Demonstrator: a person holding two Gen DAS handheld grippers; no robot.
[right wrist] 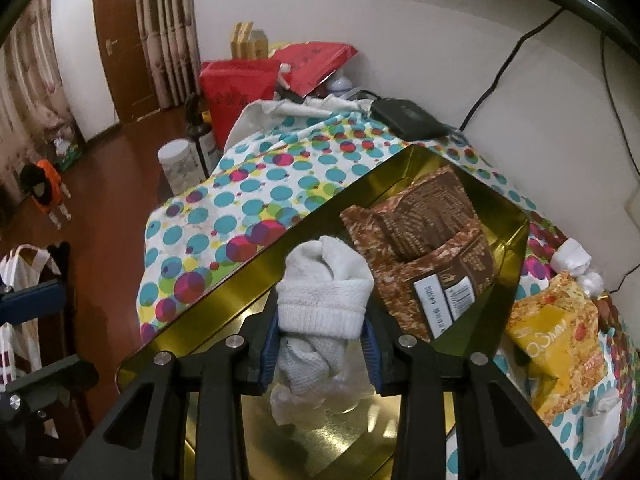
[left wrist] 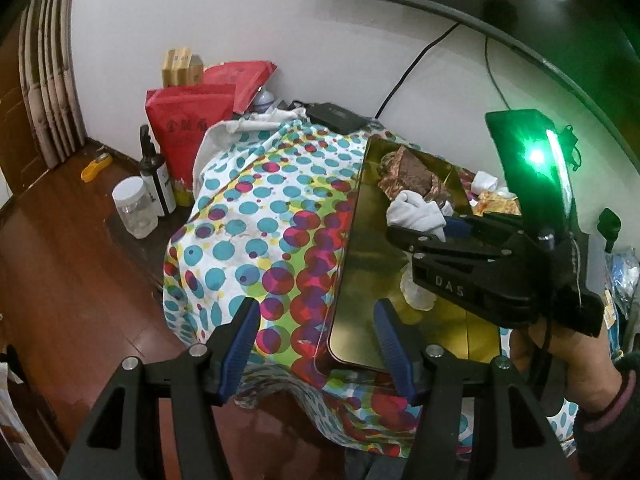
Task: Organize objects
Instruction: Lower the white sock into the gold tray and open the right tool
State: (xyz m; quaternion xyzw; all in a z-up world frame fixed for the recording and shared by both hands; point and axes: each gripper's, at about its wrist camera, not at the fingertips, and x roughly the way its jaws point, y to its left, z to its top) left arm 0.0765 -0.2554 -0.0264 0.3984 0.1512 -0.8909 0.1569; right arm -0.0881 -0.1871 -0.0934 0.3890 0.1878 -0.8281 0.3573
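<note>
The white sock roll (right wrist: 324,292) is pinched in the right tool (right wrist: 323,354), just over the gold tin (right wrist: 224,296). A brown snack bag (right wrist: 424,240) already lies in the tin at 1 o'clock. Outside it, at 3 o'clock on the dotted surface (right wrist: 256,200), a yellow bag (right wrist: 560,332) and another white roll (right wrist: 572,260) wait. The left tool (left wrist: 316,336) is spread, holding nothing.

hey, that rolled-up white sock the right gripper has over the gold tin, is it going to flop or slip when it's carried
The white sock looks soft: it bulges out above the blue pads of the right gripper, so it probably squashes rather than slips. Its loose end dangles below the grip and will likely flop. It seems light, so over the gold tin it should drop without bouncing or rolling far.
</note>
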